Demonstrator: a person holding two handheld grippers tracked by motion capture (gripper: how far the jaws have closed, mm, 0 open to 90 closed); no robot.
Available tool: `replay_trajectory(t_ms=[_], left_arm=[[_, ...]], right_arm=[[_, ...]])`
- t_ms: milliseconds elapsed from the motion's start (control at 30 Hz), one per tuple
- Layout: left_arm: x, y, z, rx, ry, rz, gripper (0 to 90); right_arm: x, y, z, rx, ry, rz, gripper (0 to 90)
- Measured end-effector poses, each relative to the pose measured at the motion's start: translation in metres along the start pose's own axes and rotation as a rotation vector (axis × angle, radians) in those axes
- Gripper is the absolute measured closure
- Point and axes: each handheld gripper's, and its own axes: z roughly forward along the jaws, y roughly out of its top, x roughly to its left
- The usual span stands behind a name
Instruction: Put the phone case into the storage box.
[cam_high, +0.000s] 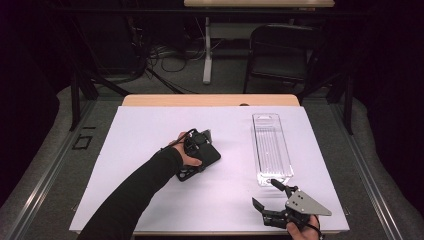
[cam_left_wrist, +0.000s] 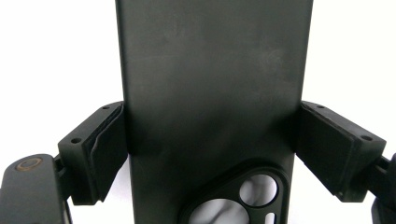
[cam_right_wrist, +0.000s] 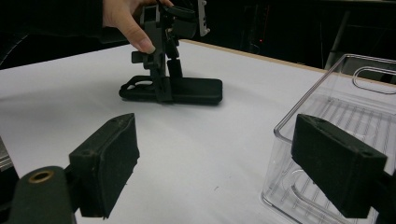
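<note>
Left tongs (cam_high: 199, 150) clamp a black phone case (cam_high: 202, 161) at mid-desk.

We see the case lying flat on the white desk (cam_high: 150, 200), its two long edges pressed between the left tongs' pads (cam_left_wrist: 105, 149). Our right tongs (cam_high: 267, 196) hover open near the front edge, just in front of an empty clear plastic bin (cam_high: 271, 147), holding nothing.

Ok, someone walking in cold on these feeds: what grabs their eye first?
Probably the black phone case lying flat at the middle of the white table, with the left gripper closed on its two long sides. Next, the long clear bin to the right, with the right gripper open just before its near end.
</note>
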Motion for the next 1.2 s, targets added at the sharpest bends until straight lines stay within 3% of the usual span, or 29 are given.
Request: replay_trajectory(t_ms=[133,533,867,1200], left_arm=[[-0.002,0.000,-0.006,-0.008,0.005,0.003,13.7],[-0.006,-0.004,-0.024,-0.099,-0.008,-0.021,13.9],[-0.010,-0.014,-0.039,-0.104,-0.011,0.012,13.9],[-0.025,-0.023,-0.053,-0.086,-0.007,0.059,14.0]], right_arm=[[0.000,0.000,0.000,0.000,0.001,-0.002,14.3],[0.000,0.000,0.000,0.001,0.001,-0.003,14.3],[0.000,0.000,0.001,0.003,-0.008,-0.009,14.3],[0.006,0.005,0.002,0.019,-0.009,-0.040,14.3]])
